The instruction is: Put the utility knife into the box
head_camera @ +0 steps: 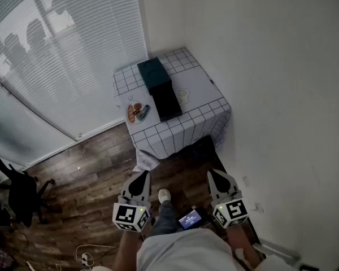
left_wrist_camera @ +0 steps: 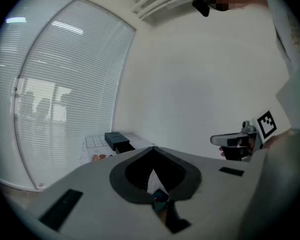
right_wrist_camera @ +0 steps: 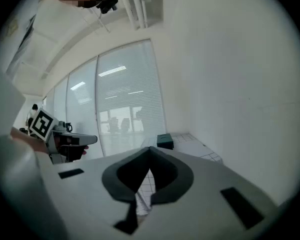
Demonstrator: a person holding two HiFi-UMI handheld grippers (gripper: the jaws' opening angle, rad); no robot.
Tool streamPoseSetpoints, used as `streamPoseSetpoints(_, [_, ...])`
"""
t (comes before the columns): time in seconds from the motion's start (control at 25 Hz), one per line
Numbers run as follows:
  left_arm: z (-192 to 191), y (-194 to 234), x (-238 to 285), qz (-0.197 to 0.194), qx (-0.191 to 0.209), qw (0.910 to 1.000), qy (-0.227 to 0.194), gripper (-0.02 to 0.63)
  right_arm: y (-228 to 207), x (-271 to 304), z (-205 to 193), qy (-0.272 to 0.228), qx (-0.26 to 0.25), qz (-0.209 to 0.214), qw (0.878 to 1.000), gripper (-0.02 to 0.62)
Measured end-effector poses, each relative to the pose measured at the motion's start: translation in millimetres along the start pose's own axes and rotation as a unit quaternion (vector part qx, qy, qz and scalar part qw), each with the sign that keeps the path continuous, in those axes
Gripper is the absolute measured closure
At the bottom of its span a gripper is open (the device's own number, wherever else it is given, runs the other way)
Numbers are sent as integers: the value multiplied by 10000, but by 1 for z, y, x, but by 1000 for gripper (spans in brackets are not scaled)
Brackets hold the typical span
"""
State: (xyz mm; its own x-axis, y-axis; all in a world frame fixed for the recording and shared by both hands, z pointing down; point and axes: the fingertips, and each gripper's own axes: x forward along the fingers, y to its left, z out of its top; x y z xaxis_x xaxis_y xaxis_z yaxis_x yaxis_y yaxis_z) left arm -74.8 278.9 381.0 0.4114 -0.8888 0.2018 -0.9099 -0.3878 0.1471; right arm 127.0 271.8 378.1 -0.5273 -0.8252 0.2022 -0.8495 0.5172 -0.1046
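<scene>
Nothing is begun: the left gripper [head_camera: 140,178] and right gripper [head_camera: 217,175] hang closed and empty, well apart from the table [head_camera: 206,89] (utility knife [head_camera: 144,112] apparently on the plate [head_camera: 129,113] beside the box [head_camera: 153,75]).

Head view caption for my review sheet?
Standing back: left tool and right tool held low, shut and empty, short of the cloth-covered table bearing a dark box and a plate.

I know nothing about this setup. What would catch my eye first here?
Probably the small cloth-covered table in the room's corner, carrying a dark green box and a little plate. Next, the left gripper and right gripper low in the head view, both shut and empty, well short of the table. Window blinds fill the left side.
</scene>
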Motion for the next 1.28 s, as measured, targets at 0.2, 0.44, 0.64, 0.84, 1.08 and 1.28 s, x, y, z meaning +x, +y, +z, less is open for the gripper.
streamPoseSetpoints(0.2, [25, -51, -60, 316, 248, 9984, -395, 598, 22, -47, 1, -91, 31, 192, 9998, 589])
streamPoseSetpoints(0.44, [36, -82, -89, 180, 438, 9970, -609, 598, 43, -73, 18, -309, -111, 235, 9992, 589])
streamPoseSetpoints(0.64, [44, -99, -97, -50, 224, 9957, -903, 598, 40, -85, 20, -408, -13, 133, 9991, 589])
streamPoseSetpoints(0.84, [33, -106, -96, 62, 275, 9971, -702, 598, 31, -101, 19, -459, 101, 42, 9989, 589])
streamPoseSetpoints(1.08, [36, -115, -90, 52, 721, 9955, -617, 598, 21, -103, 23, -576, 18, -85, 9983, 589])
streamPoseSetpoints(1.28, [40, -100, -78, 148, 605, 9963, -594, 598, 13, -95, 26, -579, 46, -195, 9981, 589])
